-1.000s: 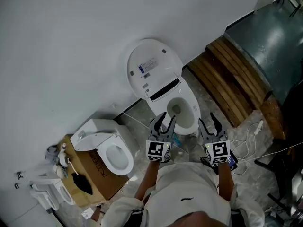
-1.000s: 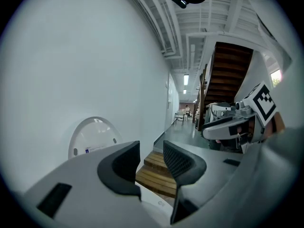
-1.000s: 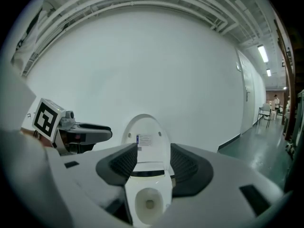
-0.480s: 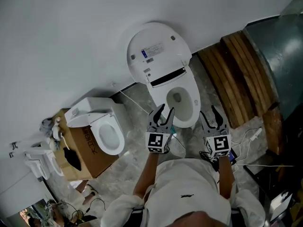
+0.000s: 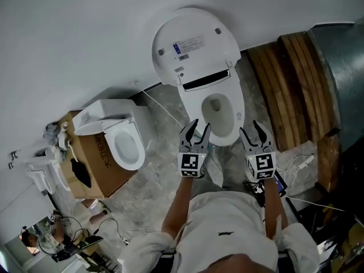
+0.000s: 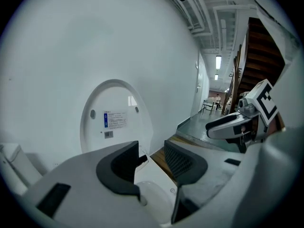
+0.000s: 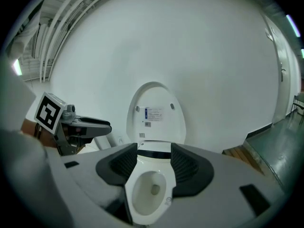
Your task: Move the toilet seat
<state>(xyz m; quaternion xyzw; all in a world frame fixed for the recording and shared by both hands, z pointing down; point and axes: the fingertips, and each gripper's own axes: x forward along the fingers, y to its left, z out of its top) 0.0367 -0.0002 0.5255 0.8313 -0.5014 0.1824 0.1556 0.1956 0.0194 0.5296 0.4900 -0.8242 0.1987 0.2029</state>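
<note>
A: Head view first. Where is the toilet seat?

B: The toilet seat stands raised at 12 o'clock of the bowl. It leans on the white wall with its labelled underside facing out. I can't tell a seat ring from a lid there.

A: And the grippers?

B: Both are at the bowl's near end, above the marble floor. The left gripper is at about 7 o'clock of the bowl and the right gripper at about 5 o'clock. Neither is on the seat, which is well apart from them.

A: What's around the toilet?

B: A second toilet sits on a cardboard box at 9 o'clock. Wooden slats lie at 3 o'clock.

A: Left gripper view?

B: Its fingers stand a narrow gap apart with nothing gripped. The seat rises at 11 o'clock beyond them. A bit of the white bowl shows through the gap, and the right gripper reaches in at 3 o'clock.

A: Right gripper view?

B: Those fingers are parted a little wider and hold nothing either. The bowl shows through the gap, farther off than the tips. The seat stands upright at 12 o'clock against the wall, and the left gripper shows at 9 o'clock.
</note>
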